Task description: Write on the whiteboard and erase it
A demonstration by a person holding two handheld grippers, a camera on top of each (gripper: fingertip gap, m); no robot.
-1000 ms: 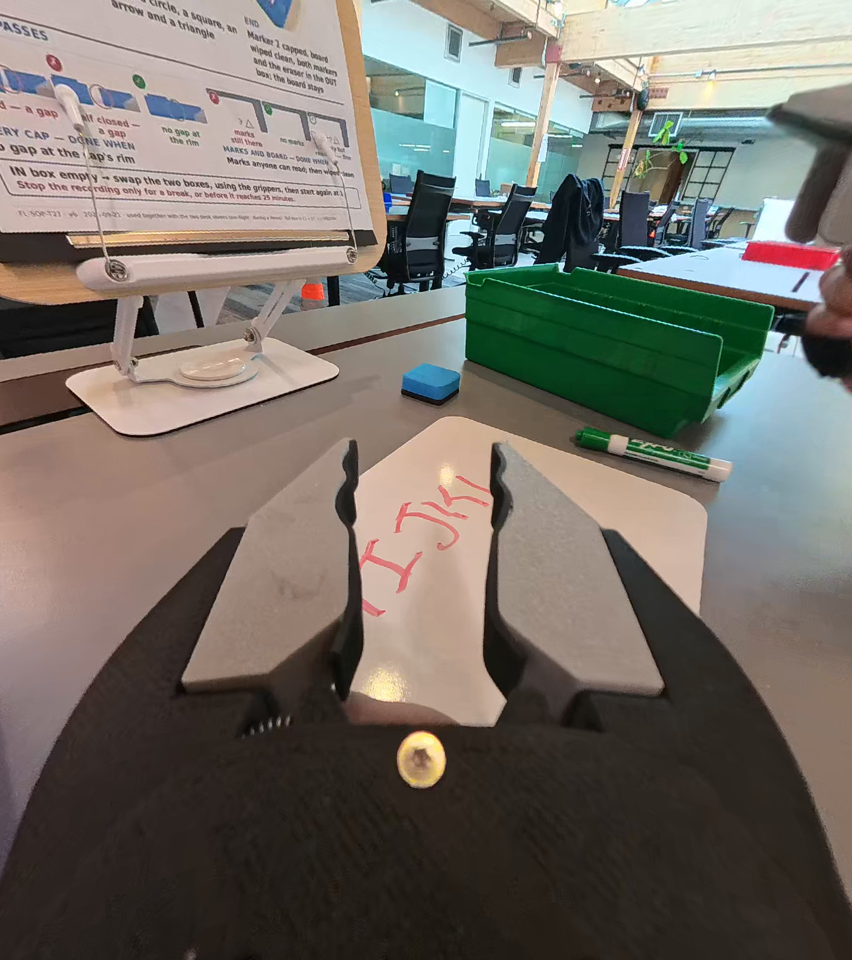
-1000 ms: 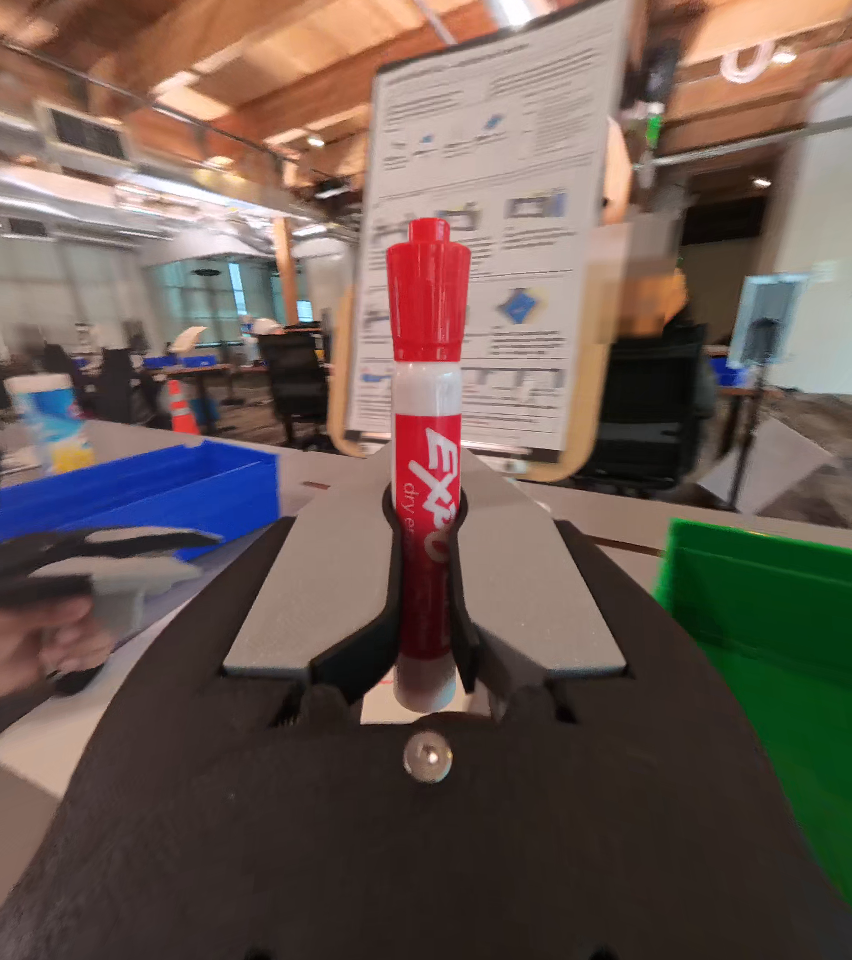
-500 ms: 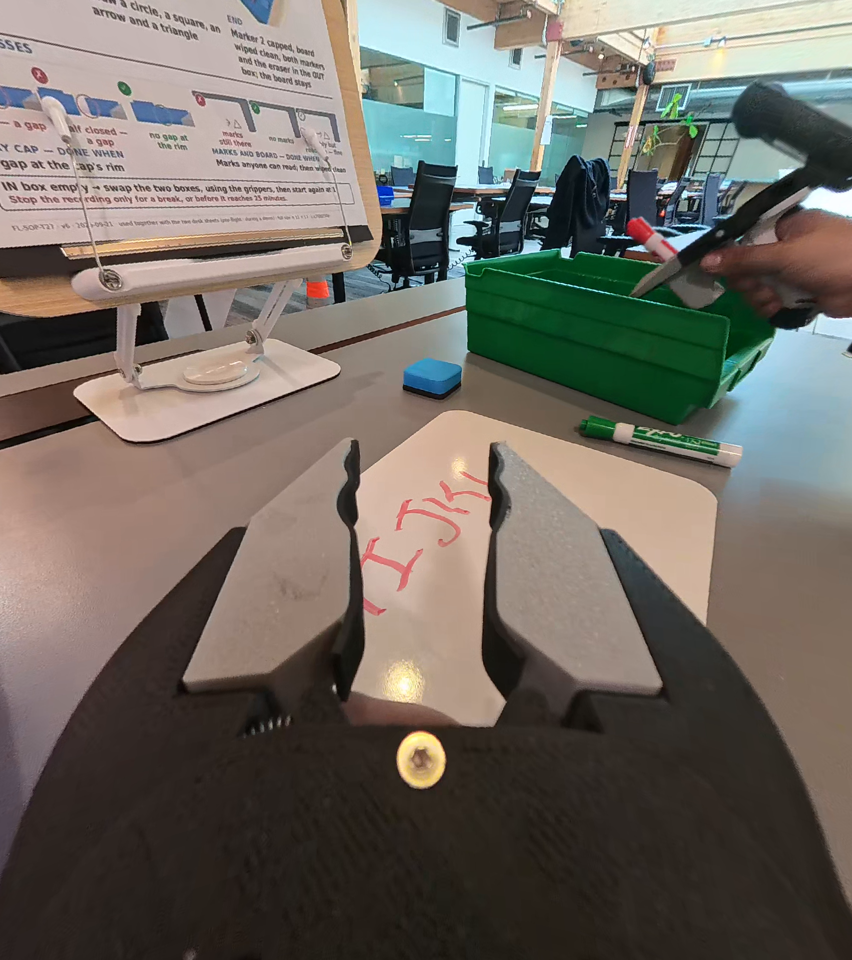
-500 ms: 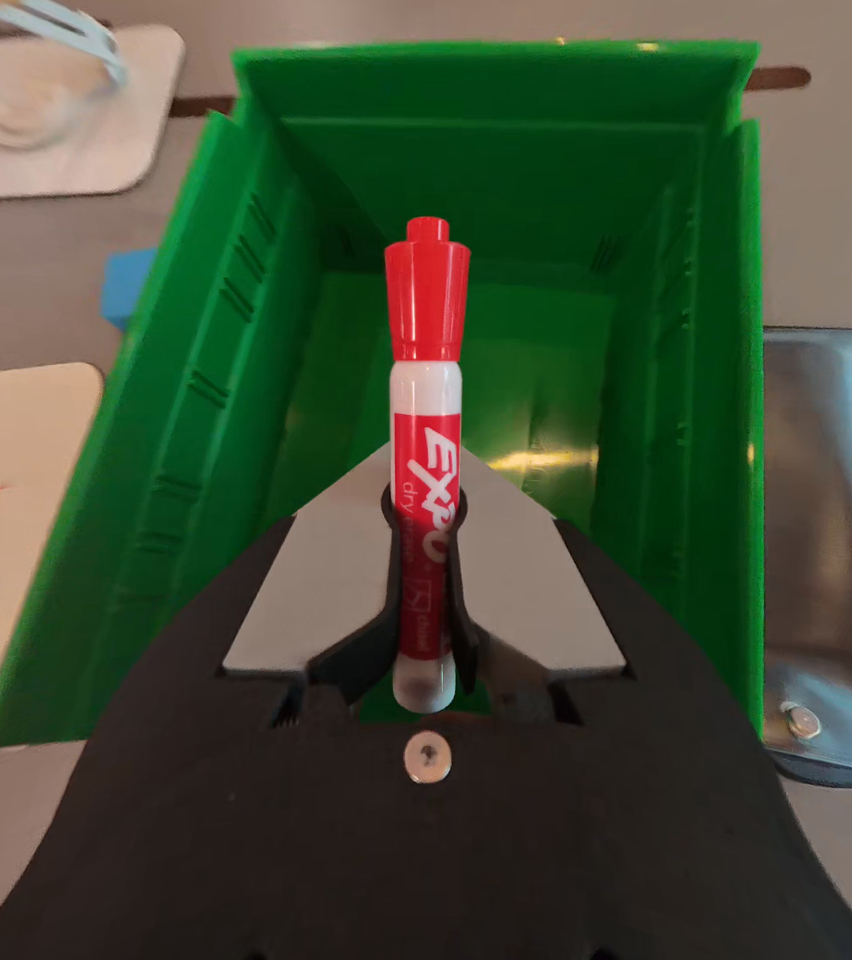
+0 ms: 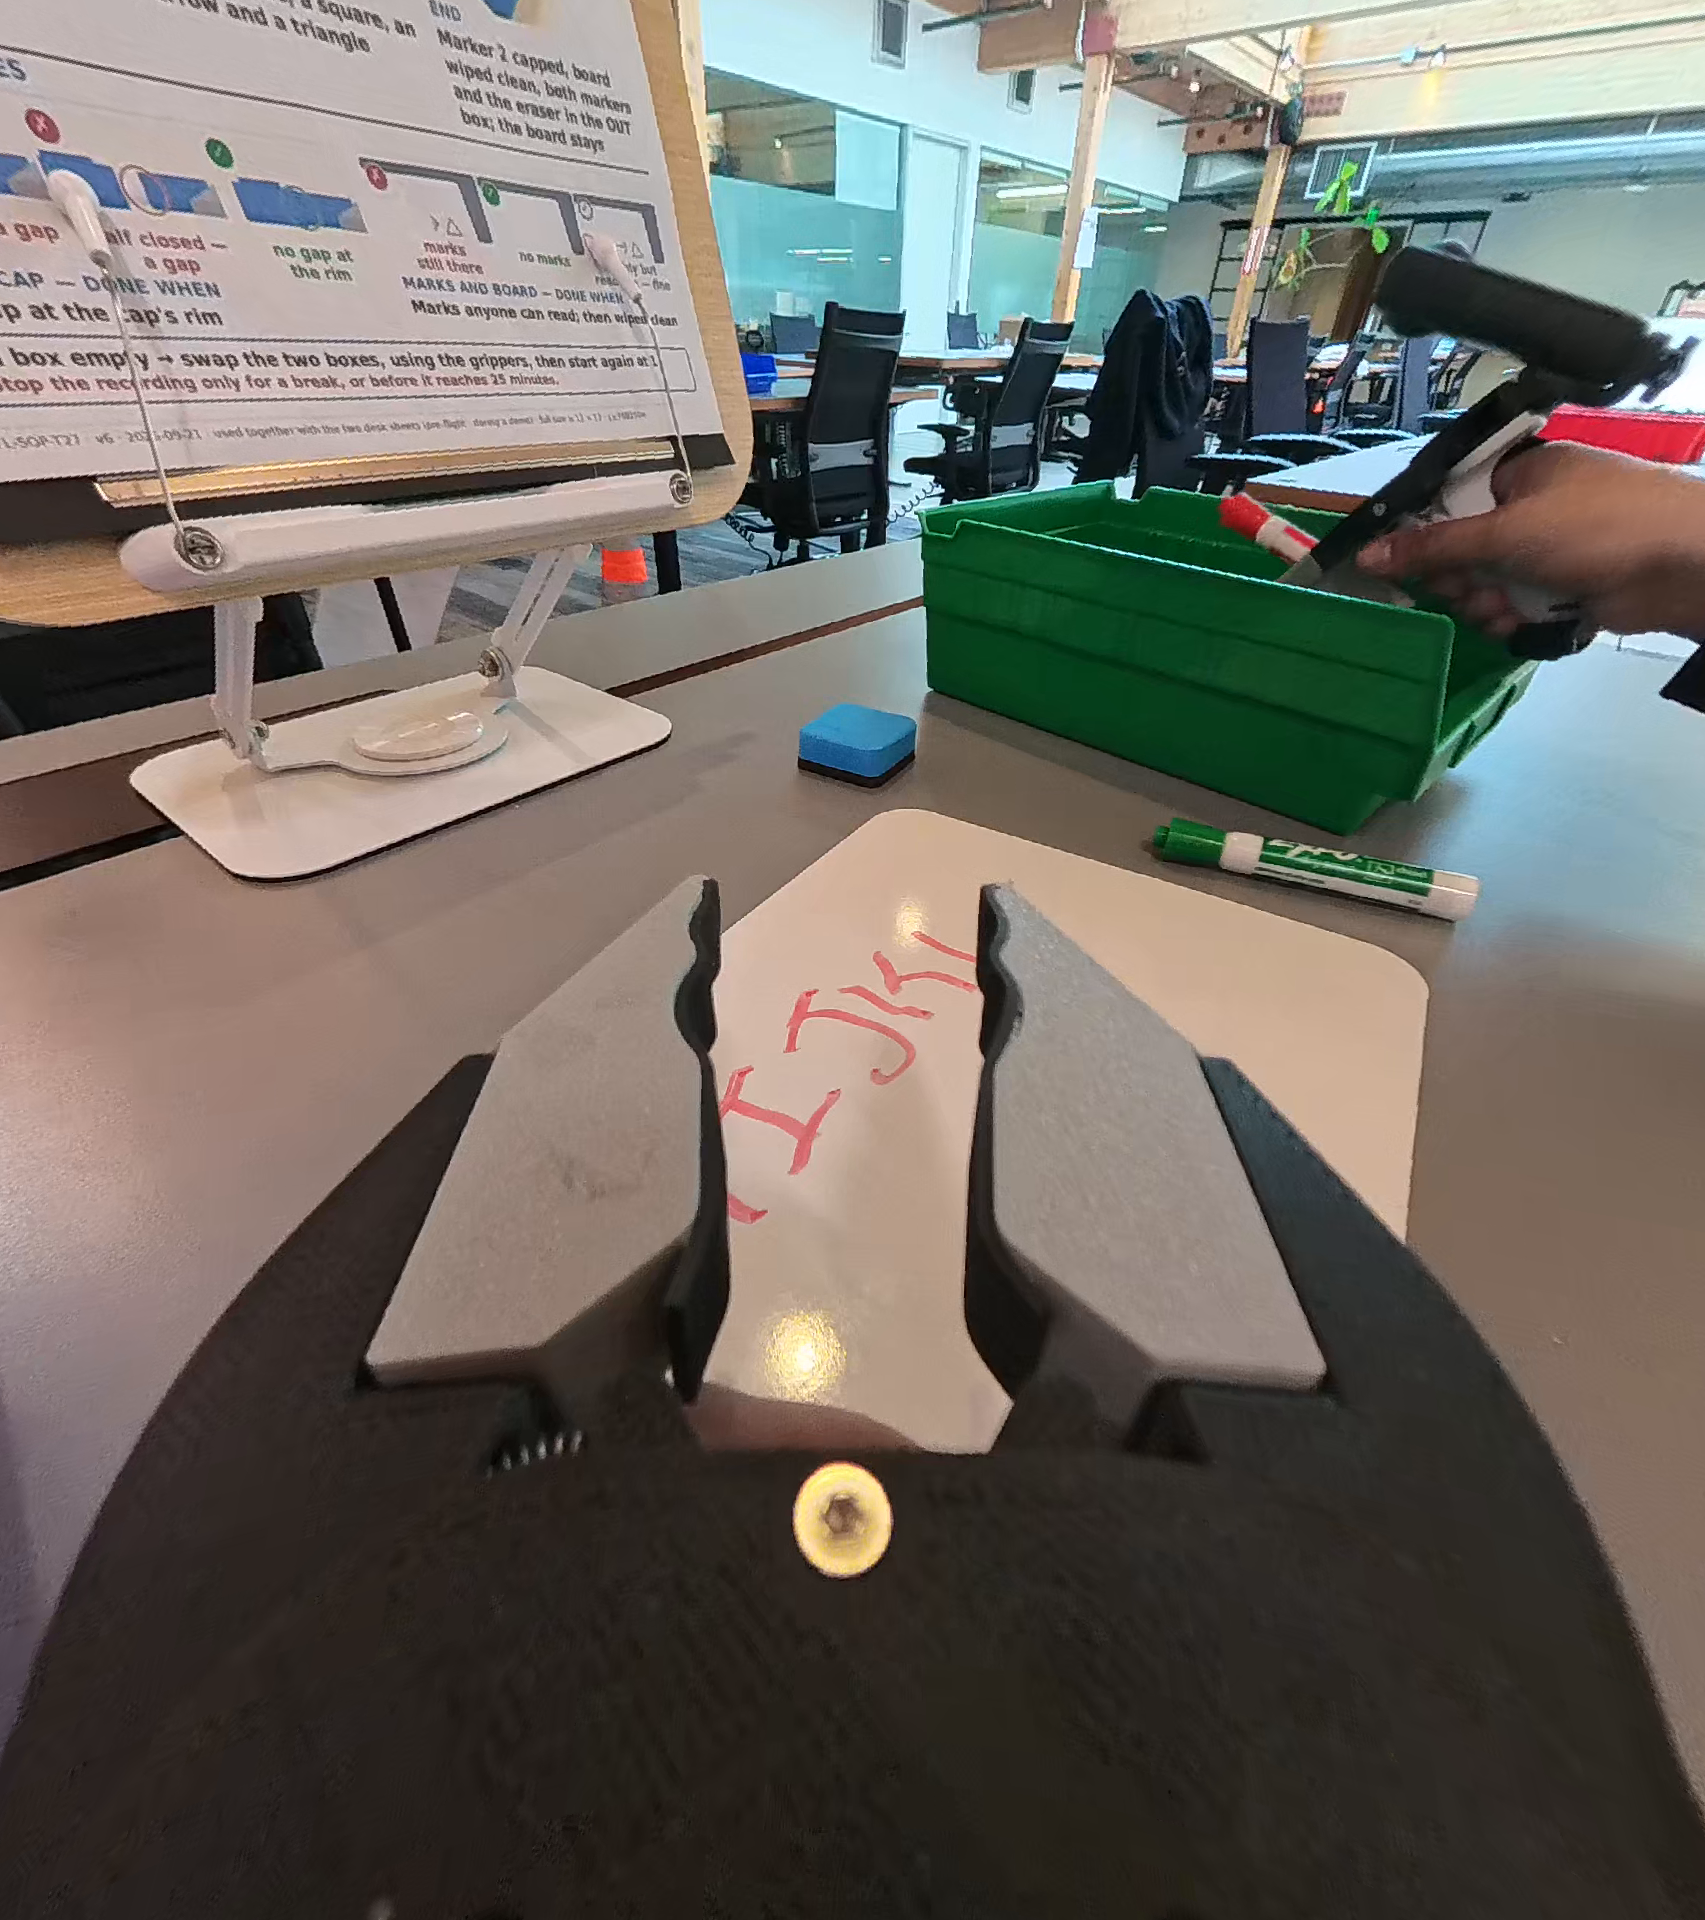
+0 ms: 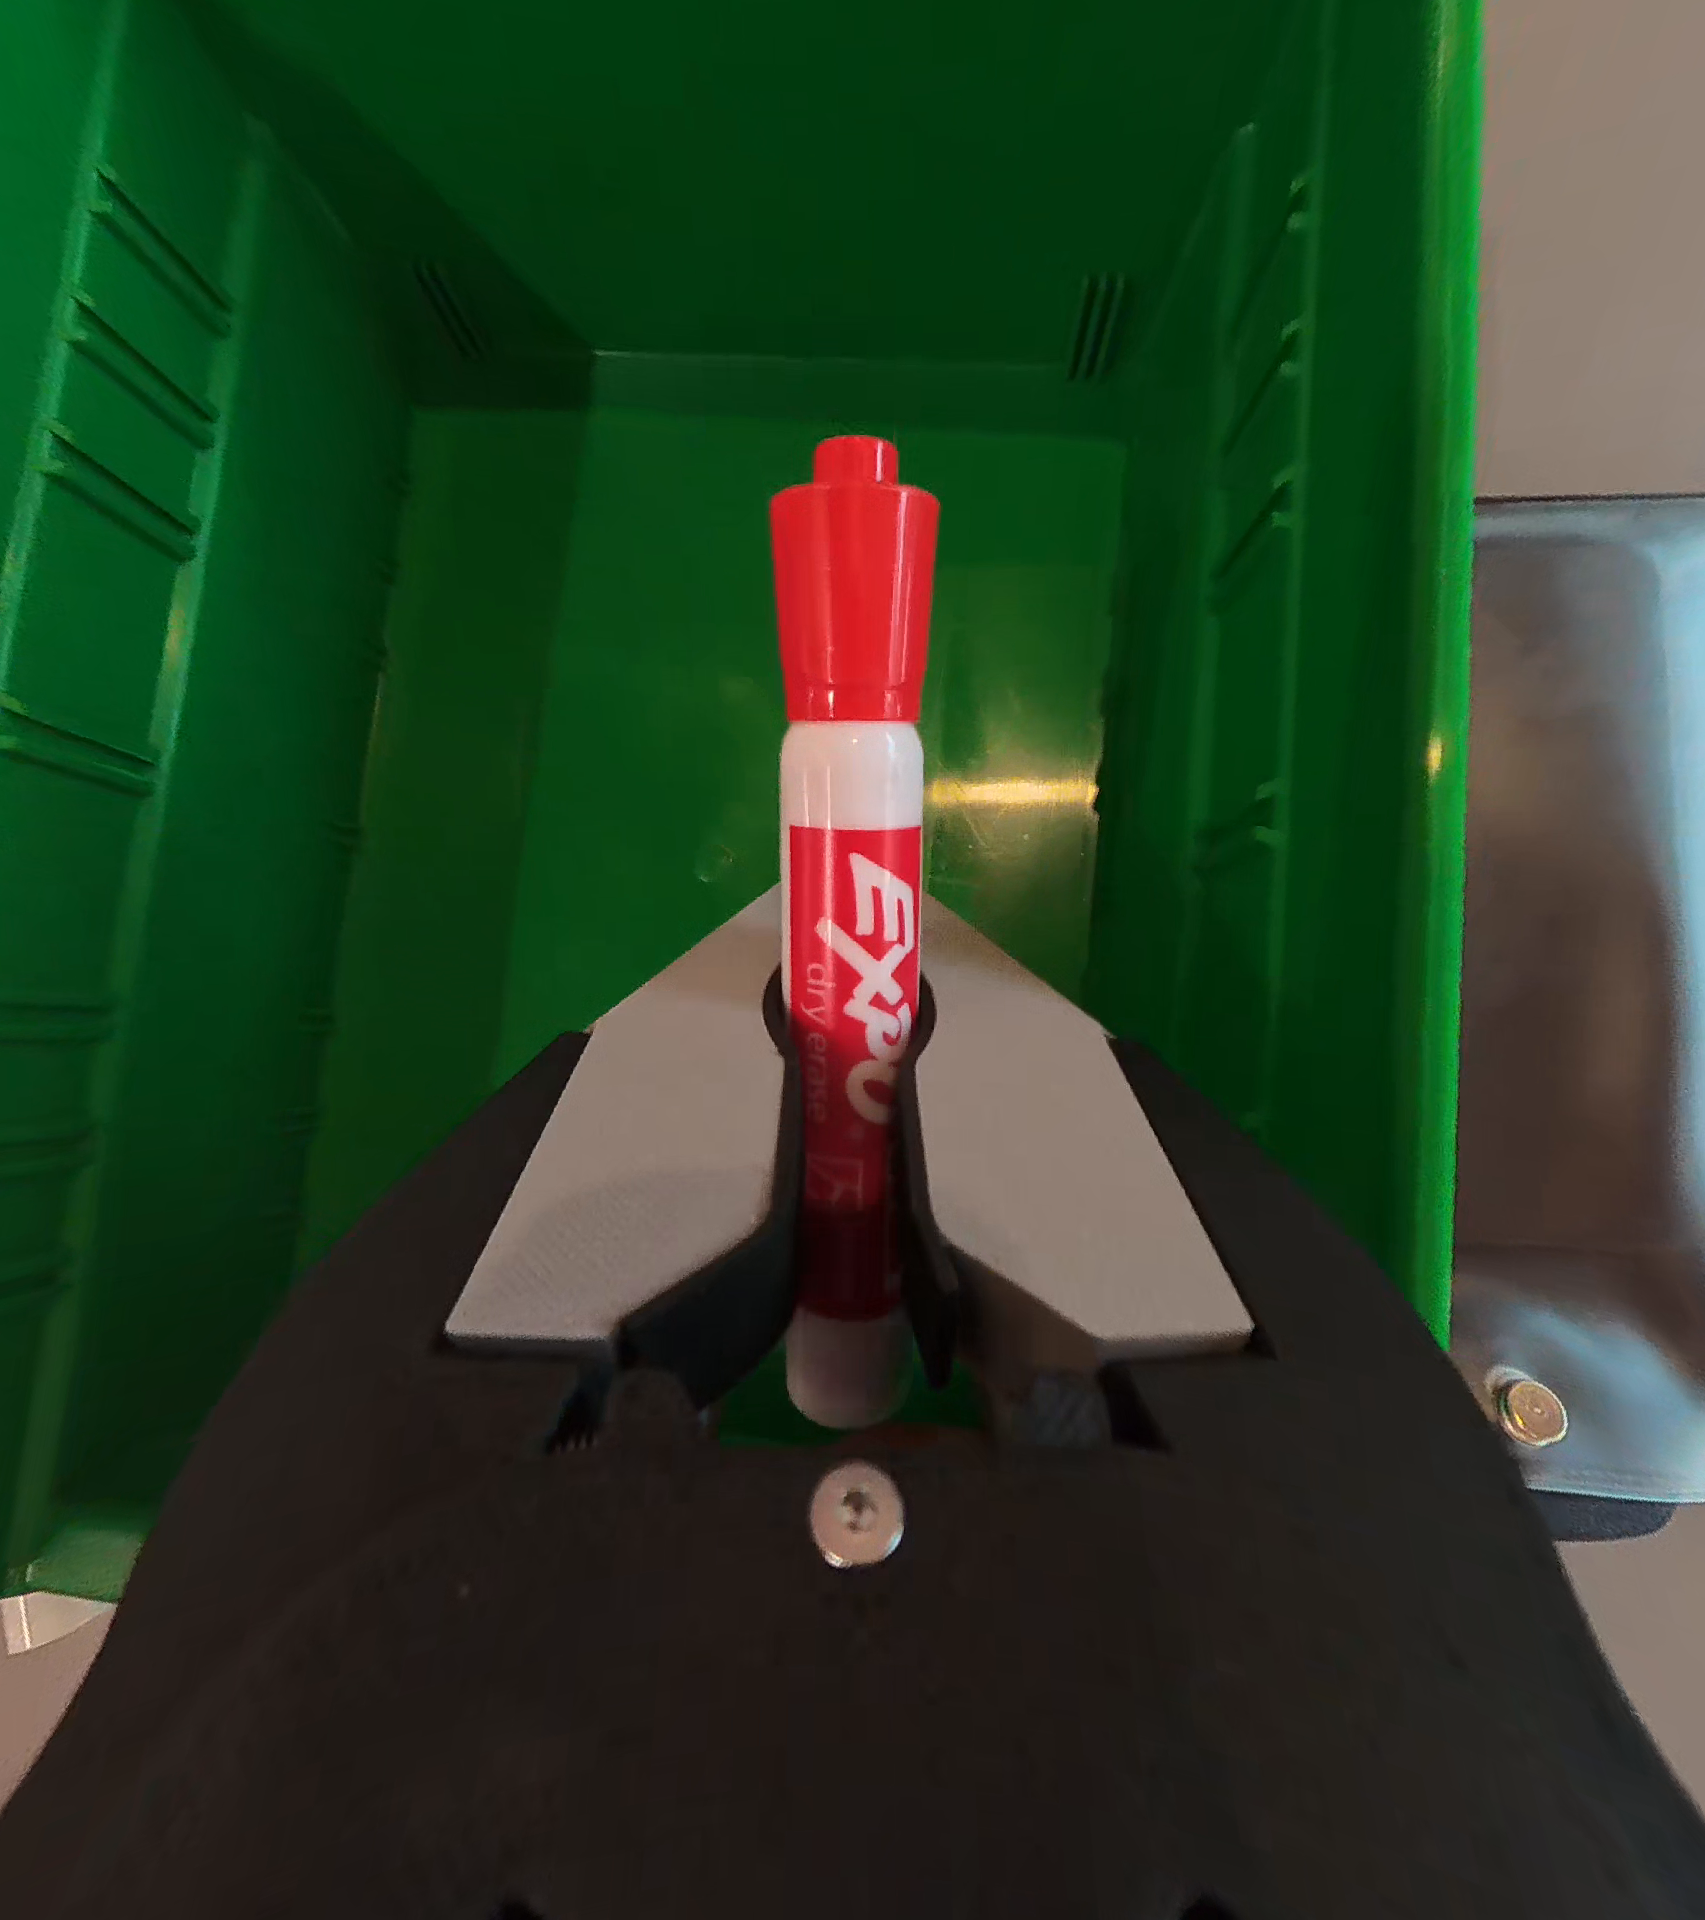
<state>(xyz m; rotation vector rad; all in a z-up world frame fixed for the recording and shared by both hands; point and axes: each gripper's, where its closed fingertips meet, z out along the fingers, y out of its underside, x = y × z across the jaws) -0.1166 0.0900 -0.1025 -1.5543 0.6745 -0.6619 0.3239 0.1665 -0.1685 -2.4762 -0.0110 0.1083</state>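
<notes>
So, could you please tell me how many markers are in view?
2: a capped red marker clamped in the right gripper over the green bin, and a green marker lying beside the whiteboard.

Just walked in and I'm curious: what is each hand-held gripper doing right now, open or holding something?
Left hand-held gripper: open, empty, above the whiteboard.
Right hand-held gripper: shut on the capped red marker, over the green bin.

Red marker (image 6: pixel 853 727) w/ white band, green bin (image 6: pixel 204 727), blue eraser (image 5: pixel 856 740), green marker (image 5: pixel 1315 868)
</notes>
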